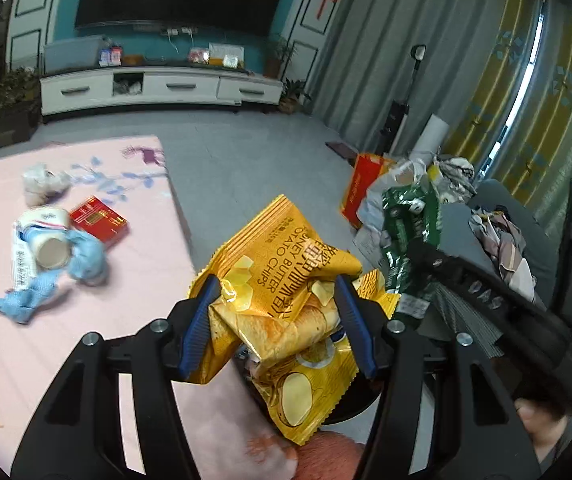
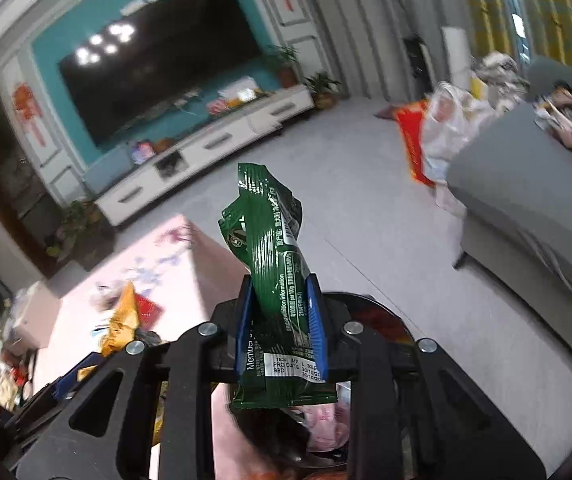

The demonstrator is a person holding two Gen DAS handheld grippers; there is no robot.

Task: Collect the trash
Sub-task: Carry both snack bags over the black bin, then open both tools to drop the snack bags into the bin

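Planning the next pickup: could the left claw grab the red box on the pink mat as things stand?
Probably not yet. The left claw is shut on the yellow chip bag, so it has no free grip. The red box lies uncovered on the pink mat.

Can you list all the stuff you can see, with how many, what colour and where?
chip bag: one, yellow, in the left gripper
wrapper: one, green, in the right gripper
mat: one, pink, on the floor
red box: one, red, on the mat
paper cup: one, white, on its side on the mat
blue cloth: one, blue, beside the cup
television: one, black, on the teal wall
cabinet: one, white, below the television
sofa: one, grey, right side
left gripper: black, blue pads
right gripper: black, blue pads
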